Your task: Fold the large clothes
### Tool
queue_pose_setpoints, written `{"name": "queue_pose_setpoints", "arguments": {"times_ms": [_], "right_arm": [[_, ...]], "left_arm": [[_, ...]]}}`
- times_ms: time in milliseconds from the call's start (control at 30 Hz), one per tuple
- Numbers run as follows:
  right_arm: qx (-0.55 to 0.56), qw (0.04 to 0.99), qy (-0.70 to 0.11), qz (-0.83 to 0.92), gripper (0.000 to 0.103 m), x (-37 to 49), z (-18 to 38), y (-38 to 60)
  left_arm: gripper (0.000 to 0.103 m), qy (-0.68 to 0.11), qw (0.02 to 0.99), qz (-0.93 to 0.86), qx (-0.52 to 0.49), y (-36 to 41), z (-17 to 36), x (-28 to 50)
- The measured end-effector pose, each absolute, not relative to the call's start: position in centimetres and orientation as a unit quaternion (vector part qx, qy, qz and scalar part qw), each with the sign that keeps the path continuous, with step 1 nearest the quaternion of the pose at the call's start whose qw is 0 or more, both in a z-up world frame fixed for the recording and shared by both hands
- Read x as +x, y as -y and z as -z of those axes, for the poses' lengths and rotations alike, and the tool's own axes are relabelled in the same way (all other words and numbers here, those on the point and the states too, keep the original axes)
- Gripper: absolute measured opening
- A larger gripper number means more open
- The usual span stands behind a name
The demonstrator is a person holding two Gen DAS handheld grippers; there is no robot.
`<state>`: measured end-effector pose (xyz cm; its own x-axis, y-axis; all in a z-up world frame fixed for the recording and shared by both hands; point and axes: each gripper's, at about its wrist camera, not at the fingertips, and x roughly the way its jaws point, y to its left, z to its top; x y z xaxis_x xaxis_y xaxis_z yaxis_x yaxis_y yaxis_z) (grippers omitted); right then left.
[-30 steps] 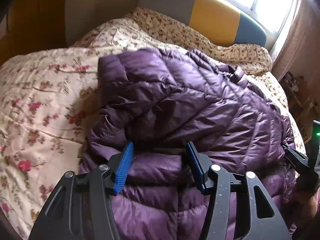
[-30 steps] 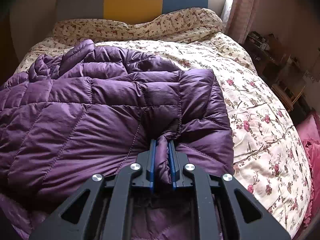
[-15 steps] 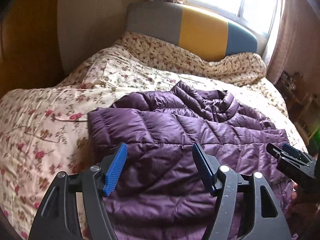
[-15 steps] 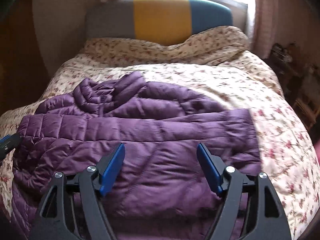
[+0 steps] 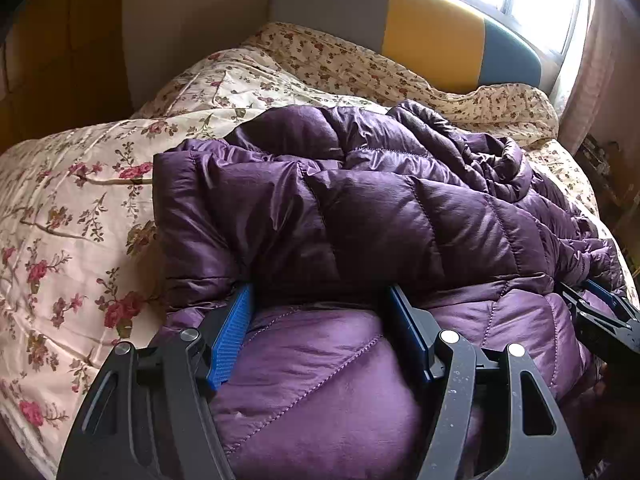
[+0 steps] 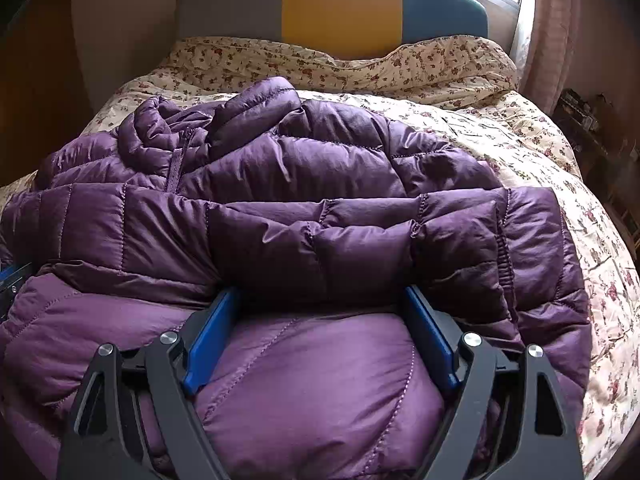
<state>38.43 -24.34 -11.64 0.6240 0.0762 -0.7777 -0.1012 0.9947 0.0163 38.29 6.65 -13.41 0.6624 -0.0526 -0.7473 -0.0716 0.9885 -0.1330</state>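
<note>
A purple quilted down jacket (image 5: 360, 208) lies across the floral bed, its lower part folded up over the body; it also shows in the right wrist view (image 6: 320, 200). My left gripper (image 5: 320, 300) is open, its blue-padded fingers pressed low against the jacket at the fold's edge near the left side. My right gripper (image 6: 320, 300) is open too, its fingers set against the fold edge near the jacket's right side. The right gripper also shows at the right edge of the left wrist view (image 5: 600, 312). The fingertips are partly hidden under the folded layer.
The floral quilt (image 5: 80, 208) covers the bed on both sides of the jacket (image 6: 580, 200). A grey, yellow and blue headboard (image 6: 340, 4) stands at the far end under a bright window. Cluttered furniture (image 6: 588, 120) stands to the right of the bed.
One second ago my right gripper was shut on the jacket; it has let go and is open. Both grippers lifted back, then came down again onto the folded jacket.
</note>
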Motion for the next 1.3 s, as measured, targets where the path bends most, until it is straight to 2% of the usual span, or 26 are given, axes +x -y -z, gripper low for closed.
{"name": "queue_pose_setpoints", "arguments": {"times_ms": [200,333,533,800,1300], "right_arm": [[-0.013,0.901,-0.431,-0.052,0.082,38.3,11.5,24.4],[-0.013,0.901,-0.430,-0.052,0.083,38.3,11.4,24.4],[-0.016,0.902,-0.428,-0.050,0.083,38.1,11.3,24.3],[-0.015,0.903,-0.427,-0.051,0.083,38.2,11.3,24.3],[-0.009,0.903,-0.426,-0.054,0.084,38.5,11.2,24.0]], "left_arm": [[0.068,-0.411,0.909,-0.009,-0.069,-6.5,12.9,38.3],[0.076,-0.389,0.918,-0.016,-0.075,-6.3,10.7,36.5],[0.076,-0.368,0.927,0.010,-0.077,-5.1,8.8,34.3],[0.076,-0.379,0.924,0.020,-0.050,-3.5,9.8,34.2],[0.077,-0.402,0.914,0.023,-0.060,-3.6,11.7,35.4]]}}
